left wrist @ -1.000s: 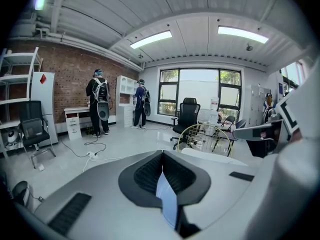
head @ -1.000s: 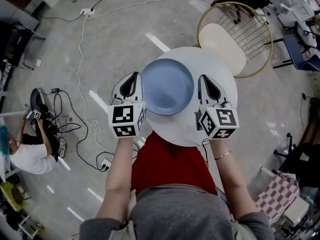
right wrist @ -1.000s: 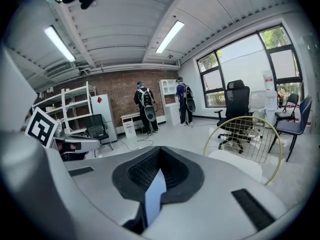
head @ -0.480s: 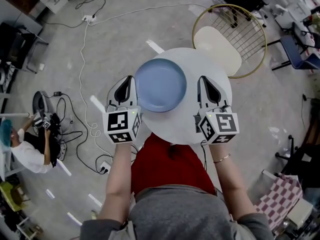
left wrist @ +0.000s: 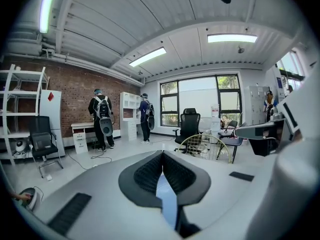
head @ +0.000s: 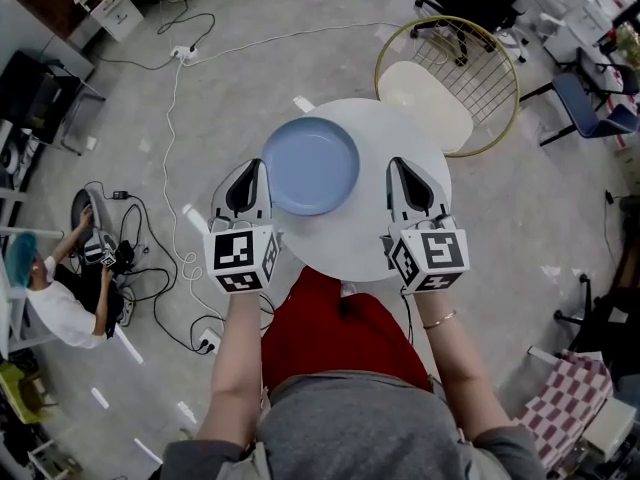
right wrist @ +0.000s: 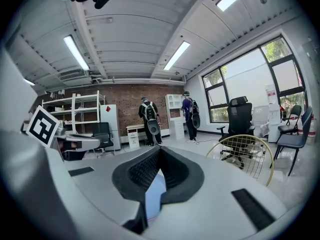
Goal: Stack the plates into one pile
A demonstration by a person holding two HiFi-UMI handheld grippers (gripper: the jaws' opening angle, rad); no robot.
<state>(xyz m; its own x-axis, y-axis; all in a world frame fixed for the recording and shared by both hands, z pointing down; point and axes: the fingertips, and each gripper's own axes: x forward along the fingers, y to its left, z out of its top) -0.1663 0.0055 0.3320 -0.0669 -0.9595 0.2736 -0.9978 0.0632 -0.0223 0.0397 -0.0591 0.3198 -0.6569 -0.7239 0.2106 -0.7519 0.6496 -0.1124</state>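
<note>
one blue plate (head: 310, 166) in view, lying flat on the round white desk (head: 350, 238), left of centre. no second plate found on the desk or in either gripper; number of plates within that pile not readable from above. judge the stacking as done or nearly done.

left gripper (head: 257, 165): shut tip to tip, clamped on nothing, as confirmed in the left gripper view. positioned just beside the plate's left rim, apart from it, at the desk's left edge, pointing away from the body.

right gripper (head: 394, 163): likewise shut and empty, as confirmed in the right gripper view. positioned over bare desk right of the plate, farther from the rim than the left gripper.

probable reasons for this arrangement: plate set near the middle of the desk for equal reach from both sides; both grippers kept off the rim to leave the pile undisturbed; jaws closed to avoid catching the rim.

note the wire chair (head: 425, 103) just behind the desk and a person (head: 50, 303) on the floor at far left; neither within the working zone.
</note>
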